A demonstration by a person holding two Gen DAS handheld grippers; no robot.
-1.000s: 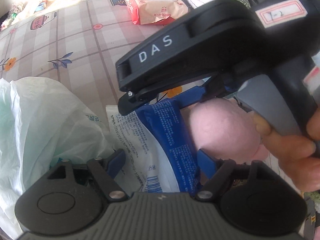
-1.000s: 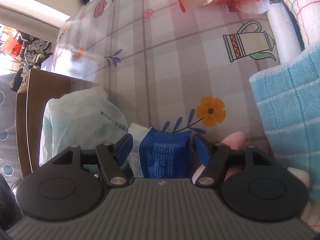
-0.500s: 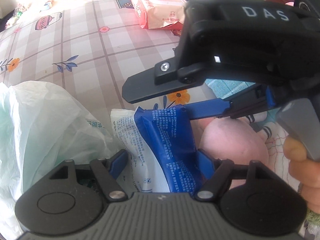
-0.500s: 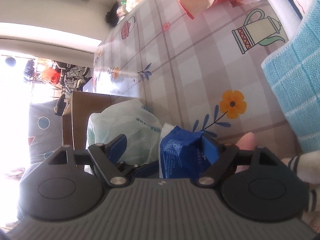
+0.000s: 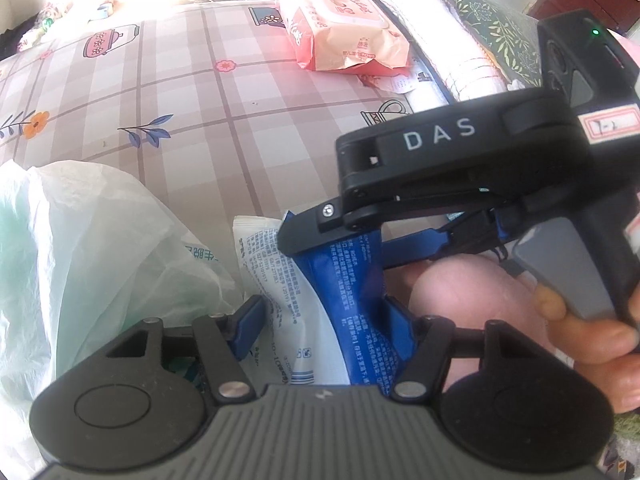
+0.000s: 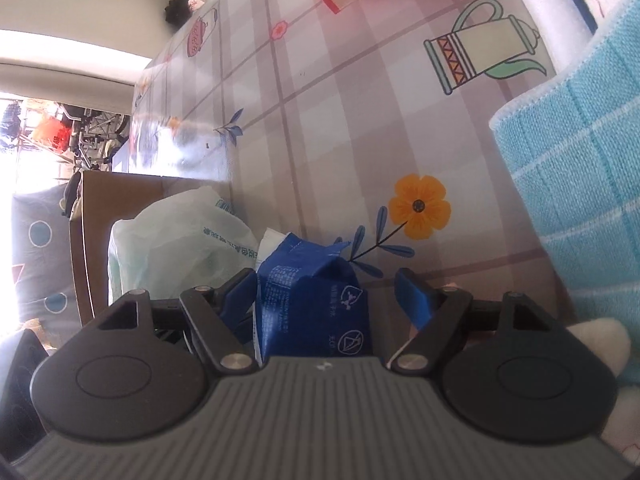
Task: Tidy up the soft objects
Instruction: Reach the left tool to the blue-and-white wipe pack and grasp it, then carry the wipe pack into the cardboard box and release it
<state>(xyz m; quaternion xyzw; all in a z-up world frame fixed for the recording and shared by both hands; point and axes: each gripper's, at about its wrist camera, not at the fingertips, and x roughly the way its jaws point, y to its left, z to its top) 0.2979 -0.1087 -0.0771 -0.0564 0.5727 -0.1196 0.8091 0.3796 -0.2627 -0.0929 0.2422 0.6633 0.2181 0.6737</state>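
A blue and white tissue packet (image 5: pixel 340 280) stands up between the fingers of my left gripper (image 5: pixel 324 316). Its jaws are closing, and both blue pads press the packet's sides. My right gripper (image 5: pixel 332 244) reaches in from the right, a hand (image 5: pixel 580 328) on its trigger, with its dark finger lying across the packet's top. In the right wrist view the same packet (image 6: pixel 312 300) sits between the jaws of my right gripper (image 6: pixel 326 296), which are closing. The left pad touches it and the right pad stands apart. A pink plush toy (image 5: pixel 460 292) lies right of the packet.
A thin white-green plastic bag (image 5: pixel 100 240) bulges at the left, in front of a brown cardboard box (image 6: pixel 120 200). A pink wipes pack (image 5: pixel 340 36) lies far across the patterned tablecloth (image 5: pixel 200 120). A light blue towel (image 6: pixel 580 180) covers the right side.
The left jaws have narrowed onto the packet. The right gripper has come down and left, so its finger now lies over the packet's top. Its view has rolled.
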